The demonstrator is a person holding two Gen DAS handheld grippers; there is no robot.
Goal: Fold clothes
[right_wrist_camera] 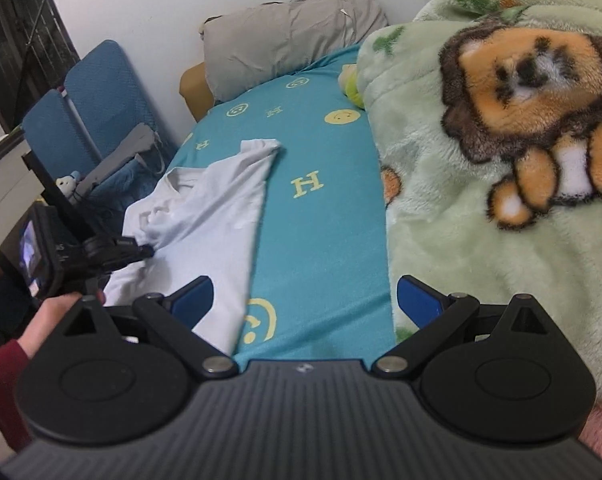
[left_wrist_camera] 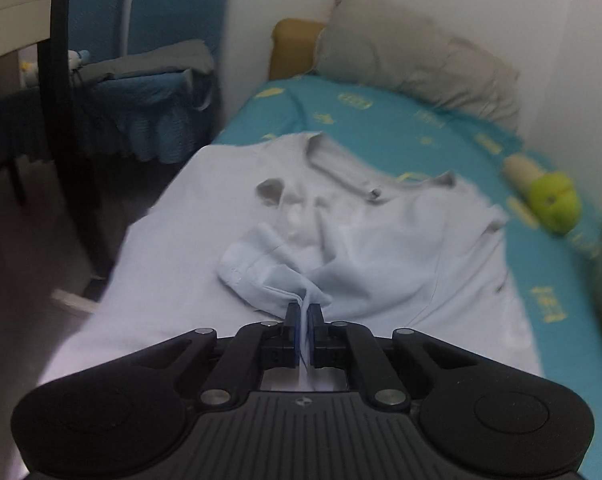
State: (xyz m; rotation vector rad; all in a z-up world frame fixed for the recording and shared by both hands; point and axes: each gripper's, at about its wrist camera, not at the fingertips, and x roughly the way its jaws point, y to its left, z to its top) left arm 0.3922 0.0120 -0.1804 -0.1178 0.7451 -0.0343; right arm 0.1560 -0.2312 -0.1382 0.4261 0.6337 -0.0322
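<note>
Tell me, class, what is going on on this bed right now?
A person is folding a pale T-shirt spread on the teal bedsheet. The left tool is shut on a bunched piece of the shirt's fabric, near its middle. The right tool is open and holds nothing, above the sheet beside the shirt's edge. A grey pillow and a green lion blanket also lie on the bed.

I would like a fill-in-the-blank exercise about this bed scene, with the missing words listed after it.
1. The left gripper is shut on the white ____.
2. The right gripper hovers with its fingers ____.
3. The sheet on the bed is printed with smiley faces and the letter ____.
4. The green blanket shows a cartoon ____.

Missing words: shirt; open; H; lion
</note>
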